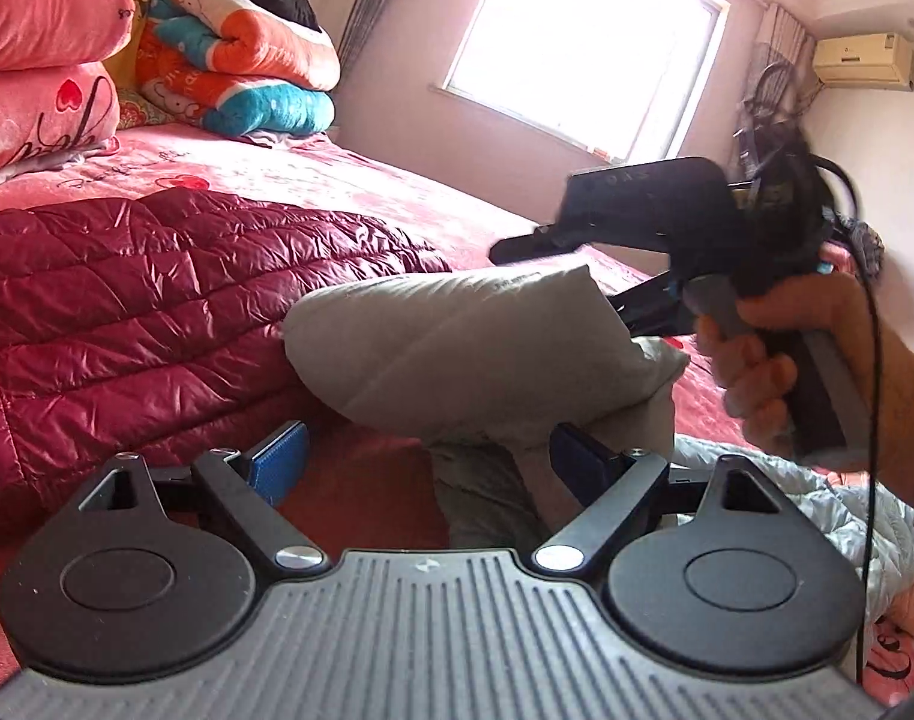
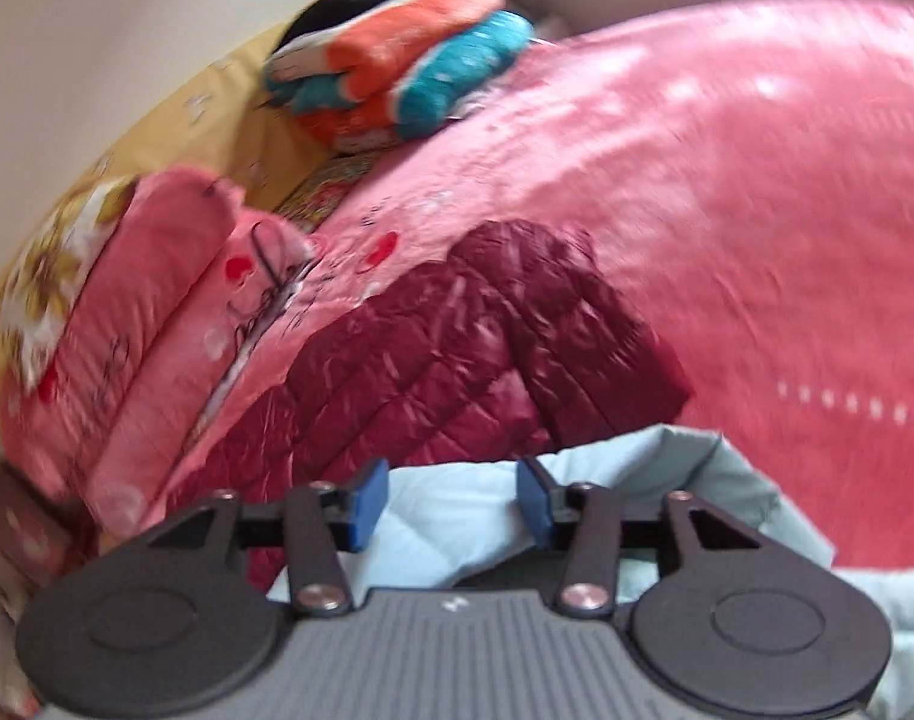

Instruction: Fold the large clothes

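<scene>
Fingers (image 2: 369, 507) apart over pale jacket (image 2: 450, 516), possibly touching

Daylight floods in from the window (image 1: 583, 42), which is blown out to white glare. The left wrist view is mostly sharp, though the right gripper (image 1: 577, 276) is smeared. The right wrist view is motion-blurred throughout. Fisheye bending and dark corners mark both.

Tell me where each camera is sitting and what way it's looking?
Left wrist: rides the left gripper, looks across the bed toward the window; shows its open fingers, the right gripper and the hand holding it.
Right wrist: rides the right gripper, looks down at the bed; shows its open fingers over pale fabric.
Both see the dark red quilted jacket and the folded orange-and-blue blanket.
</scene>
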`<move>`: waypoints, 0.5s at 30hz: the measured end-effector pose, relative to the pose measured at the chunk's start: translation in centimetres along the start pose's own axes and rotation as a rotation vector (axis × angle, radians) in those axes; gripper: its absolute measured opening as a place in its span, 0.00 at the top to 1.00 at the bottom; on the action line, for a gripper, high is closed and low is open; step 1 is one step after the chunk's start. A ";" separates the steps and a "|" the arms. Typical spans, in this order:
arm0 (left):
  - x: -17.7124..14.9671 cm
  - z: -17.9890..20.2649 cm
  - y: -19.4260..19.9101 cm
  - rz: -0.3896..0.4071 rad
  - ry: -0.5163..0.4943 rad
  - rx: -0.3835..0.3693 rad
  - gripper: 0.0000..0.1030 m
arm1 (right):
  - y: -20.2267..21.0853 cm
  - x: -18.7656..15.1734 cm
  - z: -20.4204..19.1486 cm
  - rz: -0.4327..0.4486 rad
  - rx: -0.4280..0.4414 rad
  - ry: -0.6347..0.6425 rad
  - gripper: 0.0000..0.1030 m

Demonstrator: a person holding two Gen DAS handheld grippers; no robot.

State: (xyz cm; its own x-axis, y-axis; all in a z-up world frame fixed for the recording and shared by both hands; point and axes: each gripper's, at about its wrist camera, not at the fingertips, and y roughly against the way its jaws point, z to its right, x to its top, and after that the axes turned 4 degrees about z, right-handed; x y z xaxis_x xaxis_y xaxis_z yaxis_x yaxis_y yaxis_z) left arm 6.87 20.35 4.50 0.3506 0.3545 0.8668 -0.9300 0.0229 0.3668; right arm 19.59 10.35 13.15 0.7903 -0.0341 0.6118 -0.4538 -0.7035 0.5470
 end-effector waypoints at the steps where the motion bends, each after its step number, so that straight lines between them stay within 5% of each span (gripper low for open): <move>1: 0.0 0.1 0.0 -0.001 -0.006 -0.002 0.00 | -0.4 0.3 0.8 -0.015 0.016 -0.062 0.43; 5: -0.1 -0.2 -0.1 -0.006 -0.014 -0.002 0.00 | -0.8 0.9 3.1 0.008 -0.056 -0.229 0.40; 10: -0.2 -0.5 0.2 -0.015 -0.003 -0.008 0.00 | -0.1 1.3 4.6 0.049 -0.295 -0.218 0.31; 15: -0.4 -0.2 0.4 -0.023 -0.016 -0.025 0.00 | -0.9 0.7 7.6 0.006 -0.091 -0.446 0.31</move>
State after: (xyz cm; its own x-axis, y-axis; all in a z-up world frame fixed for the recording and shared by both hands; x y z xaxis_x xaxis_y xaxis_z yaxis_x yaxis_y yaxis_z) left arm 6.35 20.35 4.22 0.3739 0.3387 0.8634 -0.9239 0.0542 0.3789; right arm 23.72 5.55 8.70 0.8786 -0.3547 0.3198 -0.4775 -0.6375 0.6046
